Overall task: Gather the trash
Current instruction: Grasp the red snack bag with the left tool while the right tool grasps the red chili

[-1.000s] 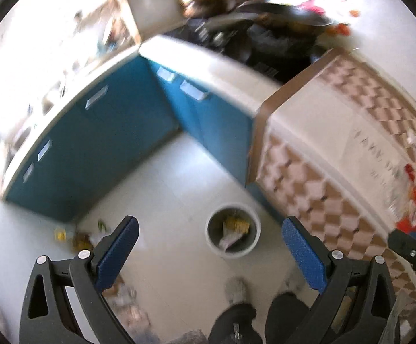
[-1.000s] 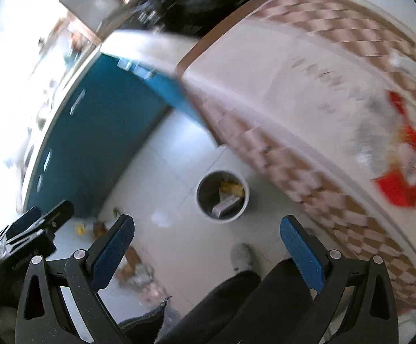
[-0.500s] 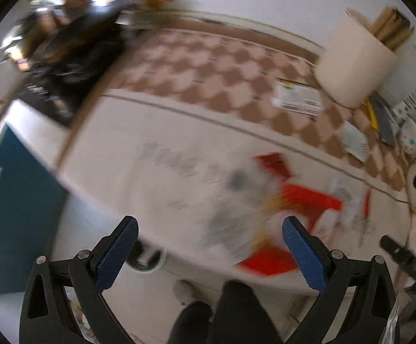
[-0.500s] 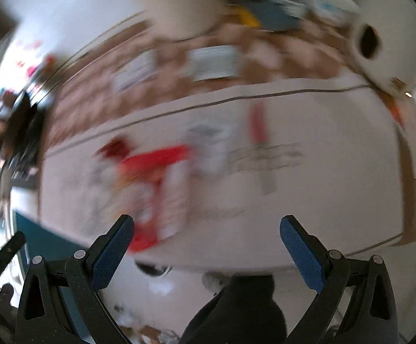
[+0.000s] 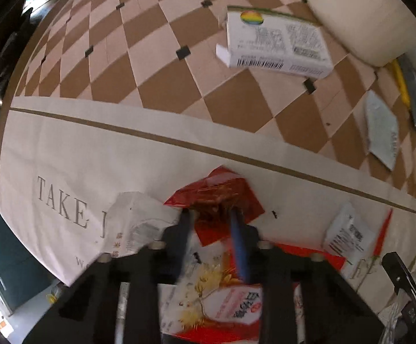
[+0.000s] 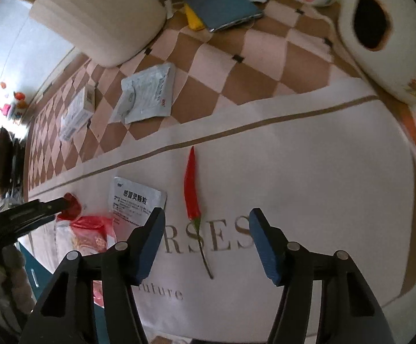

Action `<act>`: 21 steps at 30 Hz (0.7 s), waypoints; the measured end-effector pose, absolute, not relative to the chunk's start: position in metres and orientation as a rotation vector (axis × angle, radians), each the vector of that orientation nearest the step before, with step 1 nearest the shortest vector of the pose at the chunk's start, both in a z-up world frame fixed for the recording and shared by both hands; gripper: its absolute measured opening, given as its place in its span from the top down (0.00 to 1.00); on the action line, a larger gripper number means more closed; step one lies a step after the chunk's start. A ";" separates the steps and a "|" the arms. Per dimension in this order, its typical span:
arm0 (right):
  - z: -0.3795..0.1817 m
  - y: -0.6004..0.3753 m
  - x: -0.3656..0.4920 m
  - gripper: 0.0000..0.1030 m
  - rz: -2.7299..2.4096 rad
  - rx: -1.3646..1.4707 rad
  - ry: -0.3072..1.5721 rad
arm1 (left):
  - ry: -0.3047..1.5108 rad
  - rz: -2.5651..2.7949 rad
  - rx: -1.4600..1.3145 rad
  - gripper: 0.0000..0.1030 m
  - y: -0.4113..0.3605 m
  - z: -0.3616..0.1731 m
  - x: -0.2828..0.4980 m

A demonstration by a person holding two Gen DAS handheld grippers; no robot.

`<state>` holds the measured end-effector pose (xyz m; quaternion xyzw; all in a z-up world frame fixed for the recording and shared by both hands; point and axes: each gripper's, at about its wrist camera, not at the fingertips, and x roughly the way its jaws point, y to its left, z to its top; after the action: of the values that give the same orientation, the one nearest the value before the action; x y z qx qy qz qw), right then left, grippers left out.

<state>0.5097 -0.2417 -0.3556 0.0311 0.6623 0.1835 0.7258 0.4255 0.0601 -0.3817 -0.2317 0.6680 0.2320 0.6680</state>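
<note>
Left tool is closing on red wrapper lying on worktop. Right tool is closing, nothing gripped, chili between jaws. Sachet and box are lying nearby.

Both wrist cameras look steeply down, close over the tablecloth, sharing the red chili.

1 red chili, 1 white med box, 2 white sachets, 1 red wrapper, 1 cream canister
</note>
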 end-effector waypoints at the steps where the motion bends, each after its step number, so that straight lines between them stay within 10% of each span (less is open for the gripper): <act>1: -0.359 -0.237 0.510 0.41 0.415 0.053 1.465 | 1.501 0.529 -0.515 0.81 0.059 -0.381 0.425; 5: -0.369 -0.215 0.507 0.57 0.438 -0.034 1.446 | 1.487 0.556 -0.453 0.87 0.050 -0.377 0.428; 8: -0.370 -0.201 0.504 0.90 0.427 -0.149 1.382 | 1.455 0.571 -0.410 0.88 0.045 -0.365 0.431; 21: -0.326 -0.207 0.499 0.90 0.465 -0.106 1.285 | 1.189 0.635 -0.290 0.92 0.018 -0.265 0.402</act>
<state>0.4986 -0.2071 -0.3256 -0.0489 0.5934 0.2148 0.7741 0.4022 0.0175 -0.2655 -0.1340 0.5484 0.2930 0.7717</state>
